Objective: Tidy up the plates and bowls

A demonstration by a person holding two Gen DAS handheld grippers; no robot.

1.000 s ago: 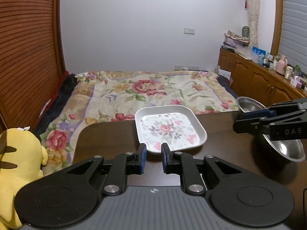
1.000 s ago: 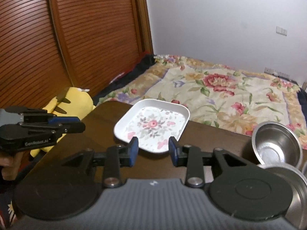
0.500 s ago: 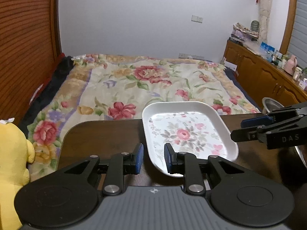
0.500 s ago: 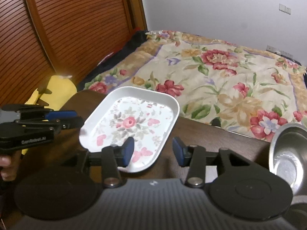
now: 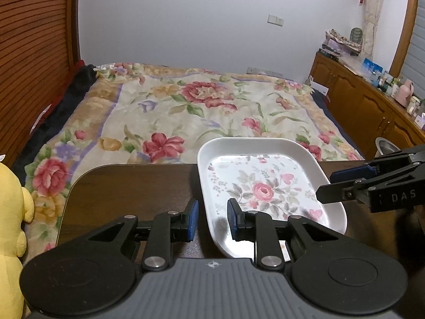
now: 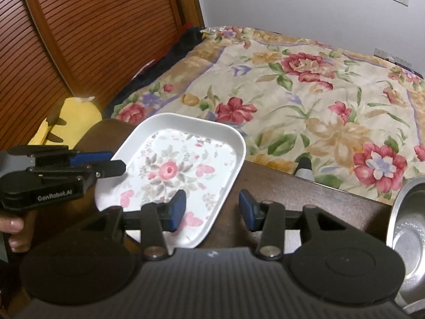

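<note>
Left wrist view: the left tool (image 5: 209, 219) now sits close over the near-left rim of the floral plate (image 5: 265, 186), with its right blue pad (image 5: 232, 219) above the plate's floor and its left pad (image 5: 192, 219) outside the rim over the tabletop (image 5: 127, 188); a second ago the plate lay well ahead of both pads. Its jaws are spread and grasp nothing. Right wrist view confirms the matching advance: the right tool (image 6: 211, 208) has closed in on the plate's near-right edge, left pad (image 6: 177, 208) over the pattern, right pad (image 6: 245, 208) over bare tabletop, jaws likewise released and empty. The plate rests flat at the tabletop's far edge, straddled by the two tools, with the bed (image 5: 199, 111) beyond. A steel bowl (image 6: 406, 228) stands to the right of the right tool. Judgement: both tools have moved from approach to grasp position on the plate; the closing of a jaw on a rim is the step pending. Whether either pad touches the plate cannot be determined.
</note>
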